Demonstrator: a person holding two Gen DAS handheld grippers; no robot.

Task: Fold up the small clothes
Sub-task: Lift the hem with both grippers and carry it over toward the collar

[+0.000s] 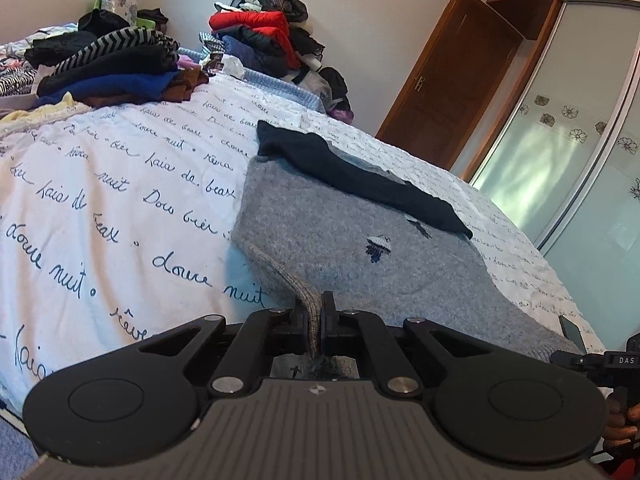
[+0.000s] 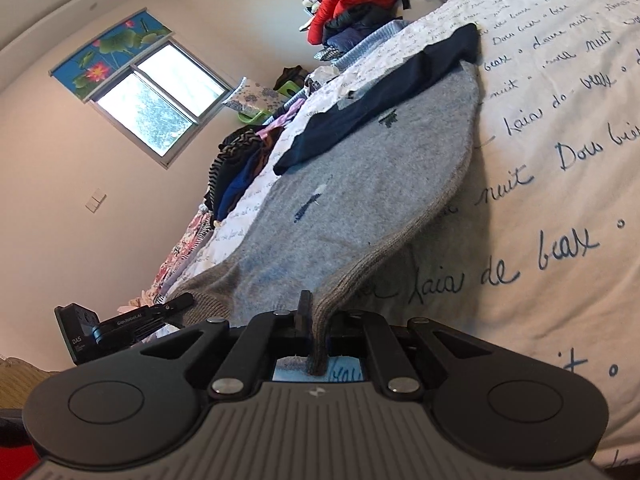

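Note:
A small grey knitted sweater point(image 1: 352, 236) with dark navy sleeves and small embroidered motifs lies on the bed; it also shows in the right wrist view point(image 2: 360, 184). A navy sleeve point(image 1: 360, 176) is folded across its upper part. My left gripper point(image 1: 314, 312) is shut on the ribbed grey hem at one bottom corner. My right gripper point(image 2: 316, 316) is shut on the ribbed hem at the other bottom corner and lifts that edge off the bed. The right gripper shows at the right edge of the left view point(image 1: 600, 360), the left gripper at the left of the right view point(image 2: 120, 324).
A white bedspread point(image 1: 100, 200) with blue handwriting covers the bed. A stack of folded clothes point(image 1: 108, 68) and a heap with a red jacket point(image 1: 264, 36) sit at the far side. A brown door point(image 1: 452, 80) and glass wardrobe point(image 1: 580, 152) stand to the right.

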